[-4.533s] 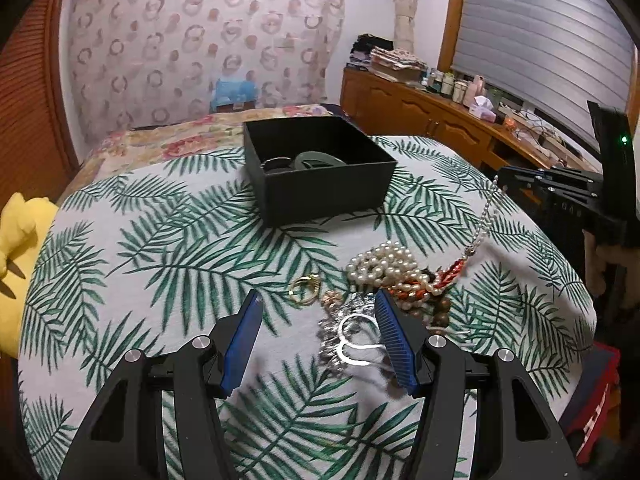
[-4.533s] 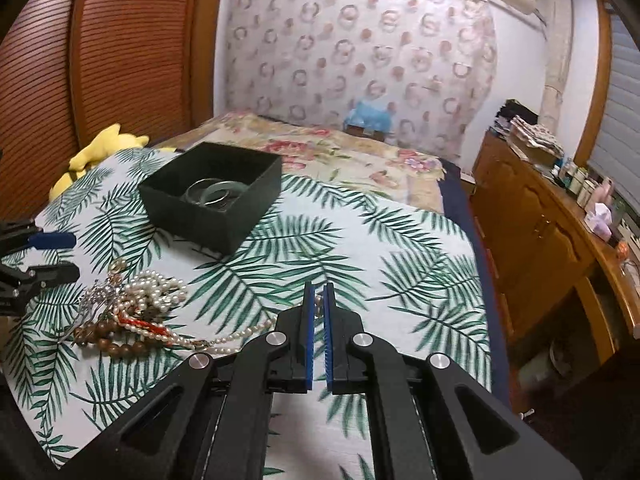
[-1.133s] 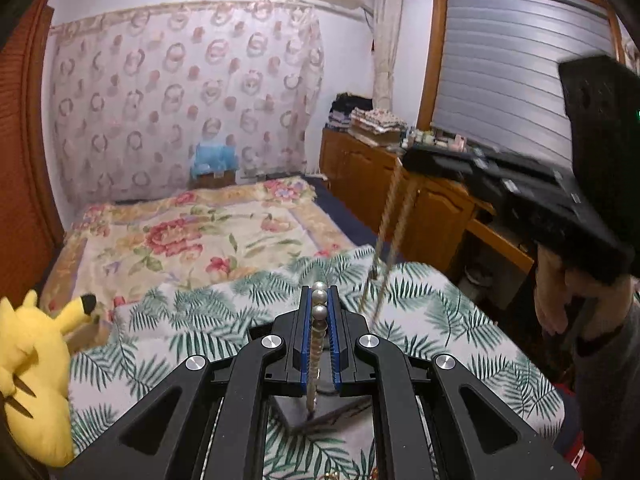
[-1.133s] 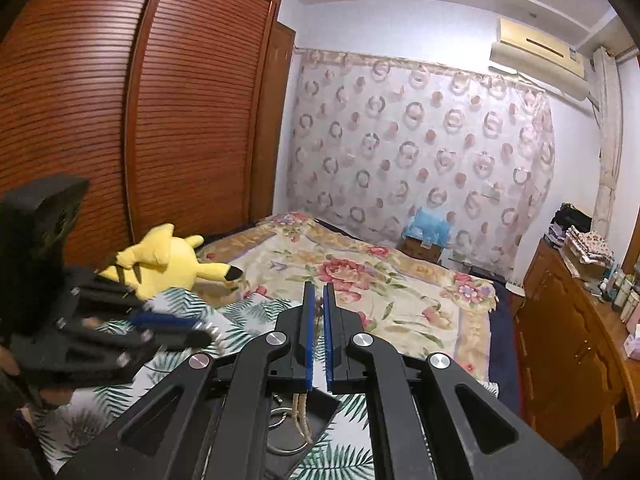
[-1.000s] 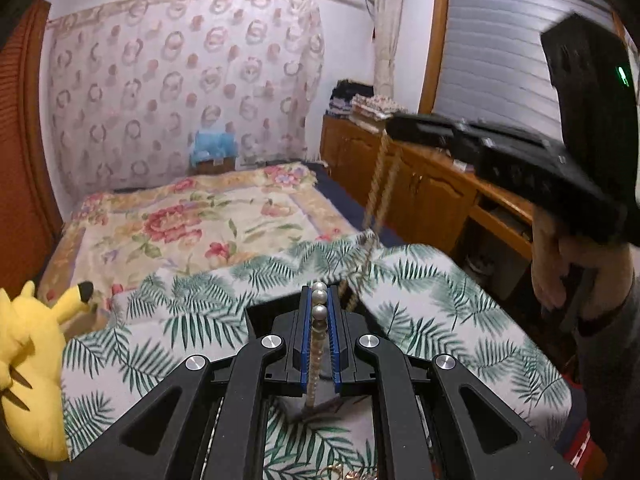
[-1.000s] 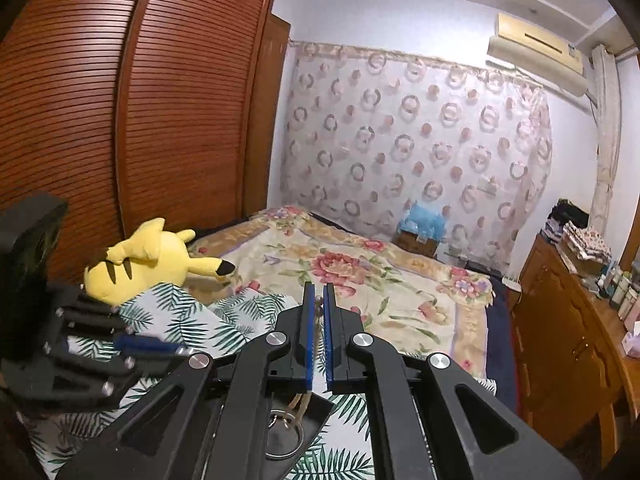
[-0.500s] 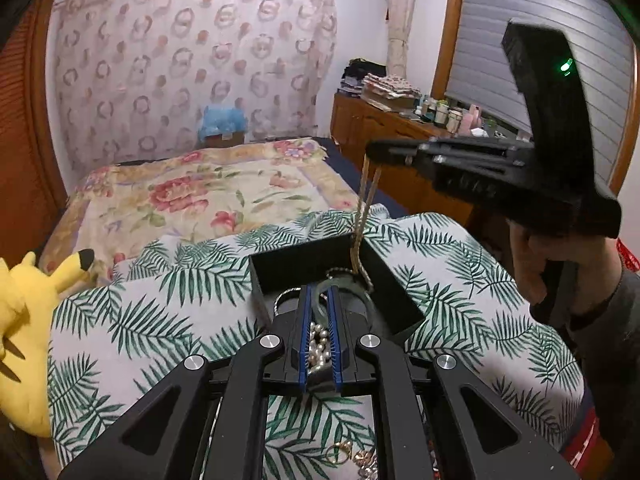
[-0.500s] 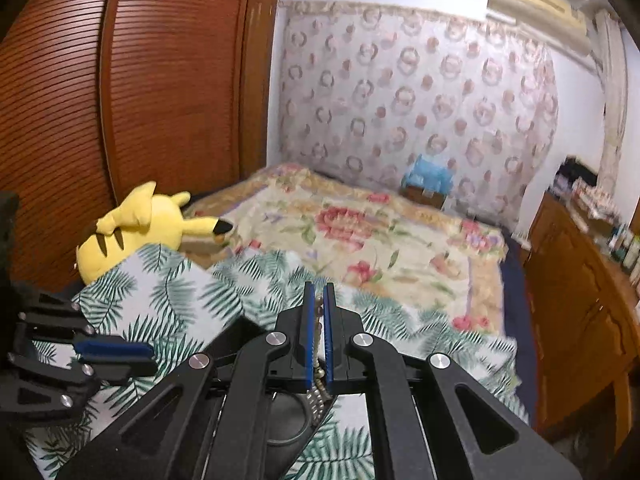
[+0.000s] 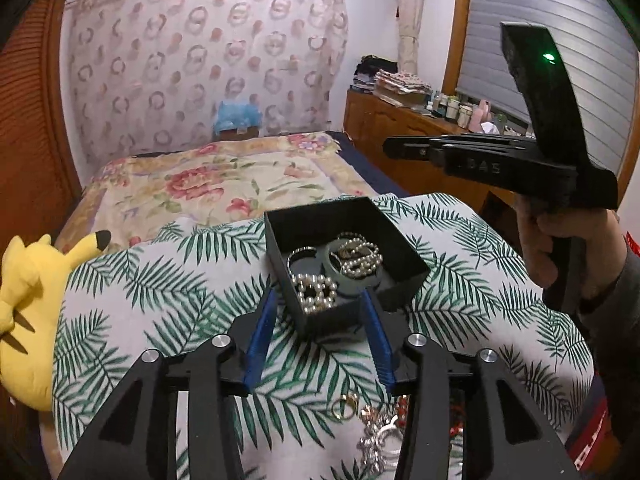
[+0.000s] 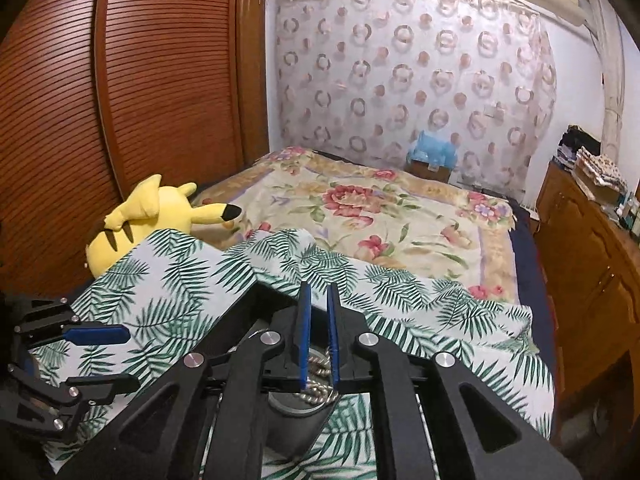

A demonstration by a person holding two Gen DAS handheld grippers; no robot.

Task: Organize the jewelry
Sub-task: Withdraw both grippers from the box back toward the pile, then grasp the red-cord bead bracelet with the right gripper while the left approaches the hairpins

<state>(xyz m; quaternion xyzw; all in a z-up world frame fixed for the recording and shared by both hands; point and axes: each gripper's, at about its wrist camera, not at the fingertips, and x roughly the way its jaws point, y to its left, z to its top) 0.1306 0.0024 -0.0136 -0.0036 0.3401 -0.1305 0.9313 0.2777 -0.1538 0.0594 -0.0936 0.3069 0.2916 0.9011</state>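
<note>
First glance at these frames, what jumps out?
The black box on the palm-leaf cloth, mid-frame in the left view, with pearl strands and bangles inside. The left tool stands open just before it, nothing between its pads. A yellow plush lies at the cloth's left edge.

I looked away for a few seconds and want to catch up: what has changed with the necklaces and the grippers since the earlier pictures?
The pearl necklace, earlier clamped and hanging from the left gripper, now lies in the black box; that gripper's jaws have just been opening, nothing between them. The right gripper has let its chain down into the box too, its jaws having just parted a little. The jewelry pile and yellow plush stayed put.
</note>
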